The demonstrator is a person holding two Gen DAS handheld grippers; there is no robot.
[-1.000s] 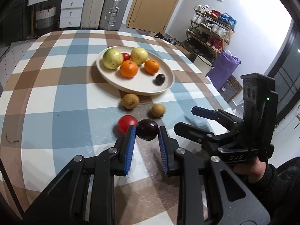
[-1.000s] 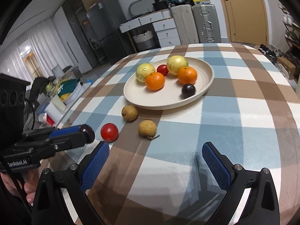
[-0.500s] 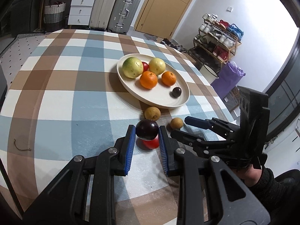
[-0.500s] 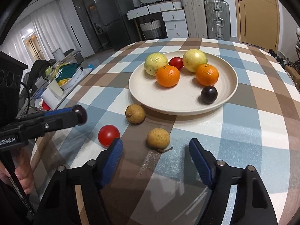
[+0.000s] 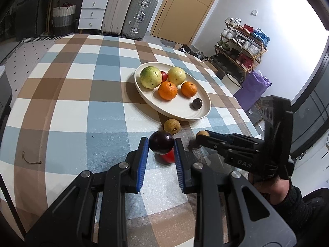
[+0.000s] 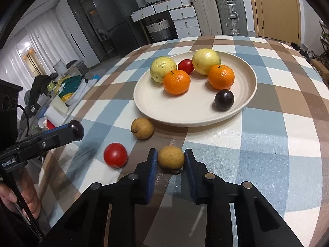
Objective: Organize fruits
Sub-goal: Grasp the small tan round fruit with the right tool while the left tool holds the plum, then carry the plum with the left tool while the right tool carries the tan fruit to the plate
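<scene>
My left gripper [image 5: 161, 147] is shut on a dark purple plum [image 5: 161, 144] and holds it above the table, over a red tomato [image 5: 167, 157]. It also shows in the right wrist view [image 6: 76, 130]. My right gripper [image 6: 171, 158] has closed around a small tan fruit [image 6: 171, 157] that rests on the table; the pads touch its sides. A cream plate [image 6: 156, 107] holds two yellow-green guavas, two oranges, a red tomato and a dark plum. Another tan fruit [image 6: 142, 128] and the red tomato [image 6: 115, 155] lie before the plate.
The table wears a blue, brown and white checked cloth [image 5: 67, 111]. A short bit of string [image 5: 30, 160] lies at its left. Suitcases, drawers and a door stand behind; a shoe rack [image 5: 240, 45] and a purple bag stand at the right.
My left gripper has lifted the plum higher over the tomato. My right gripper has moved forward and closed from wide open onto the tan fruit.
</scene>
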